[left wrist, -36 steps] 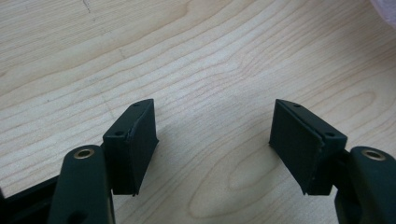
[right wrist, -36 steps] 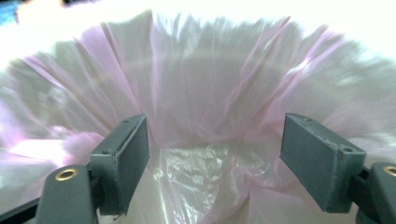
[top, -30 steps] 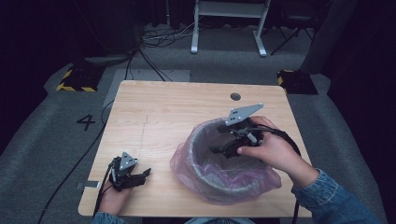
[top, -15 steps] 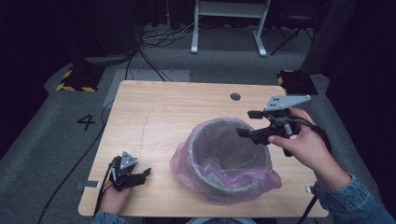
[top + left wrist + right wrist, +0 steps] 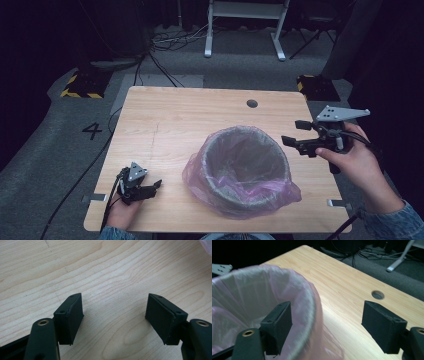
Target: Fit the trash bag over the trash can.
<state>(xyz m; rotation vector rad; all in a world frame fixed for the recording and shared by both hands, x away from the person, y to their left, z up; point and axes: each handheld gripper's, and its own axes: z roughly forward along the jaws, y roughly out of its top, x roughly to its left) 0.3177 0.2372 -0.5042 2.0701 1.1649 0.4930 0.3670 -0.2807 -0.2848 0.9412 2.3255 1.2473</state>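
Note:
A grey bin [image 5: 245, 162] lined with a pink plastic bag [image 5: 235, 200] stands on the wooden table [image 5: 170, 125], right of the middle. My right gripper [image 5: 295, 134] hovers just off the bin's right rim, pointing left, its jaws open and empty. In the right gripper view the bin's rim [image 5: 308, 305] and the bag [image 5: 249, 292] lie ahead of the open gripper [image 5: 329, 325]. Near the table's front left corner my left gripper [image 5: 150, 189] rests low, open, with only bare wood between its jaws [image 5: 115, 315].
A round cable hole [image 5: 252, 103] sits near the table's far edge. Cables, a white stand [image 5: 245, 25] and yellow-black striped blocks [image 5: 80, 85] are on the floor beyond the table. A "4" [image 5: 93, 131] is marked on the floor at left.
My right gripper has moved rightward, from over the bin's far rim out to beside its right edge. The left gripper has stayed put.

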